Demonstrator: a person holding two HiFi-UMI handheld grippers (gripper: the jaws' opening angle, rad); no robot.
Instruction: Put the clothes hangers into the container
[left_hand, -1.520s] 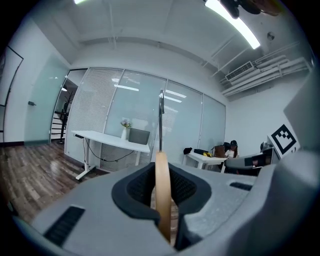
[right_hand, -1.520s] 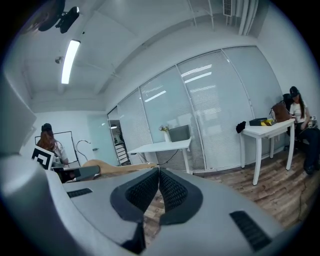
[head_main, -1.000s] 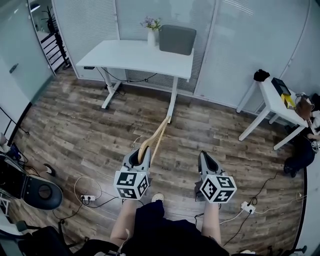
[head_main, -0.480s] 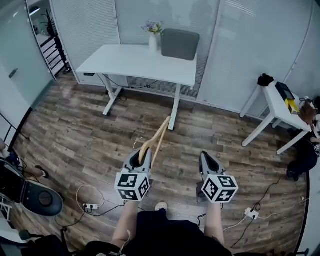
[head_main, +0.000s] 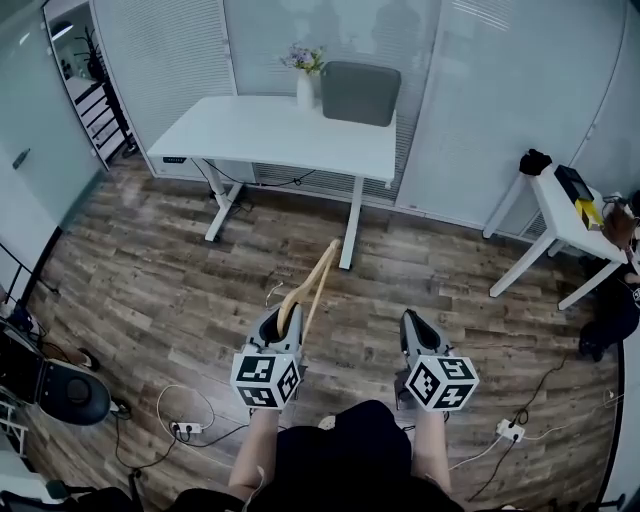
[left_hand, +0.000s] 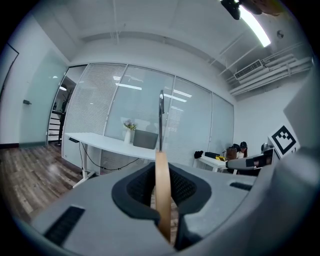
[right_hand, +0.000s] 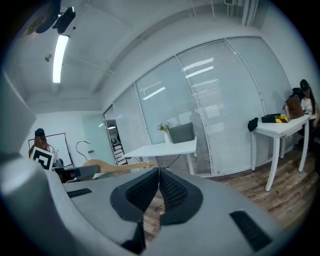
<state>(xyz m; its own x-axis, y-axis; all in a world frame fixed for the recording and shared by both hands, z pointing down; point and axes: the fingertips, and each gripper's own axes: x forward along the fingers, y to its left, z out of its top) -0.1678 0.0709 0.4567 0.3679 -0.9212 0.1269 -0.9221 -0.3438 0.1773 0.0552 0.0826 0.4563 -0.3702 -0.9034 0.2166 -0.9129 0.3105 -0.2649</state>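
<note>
Holding the wooden hanger out forward over the floor, the left gripper in the head view is well short of the grey container on the far desk. I judge nothing delivered yet, with the carry and drop-in left, and the right gripper hovers level beside it. In the left gripper view the fingers pinch the hanger's edge; in the right gripper view the fingers meet on nothing, with the hanger at left.
</note>
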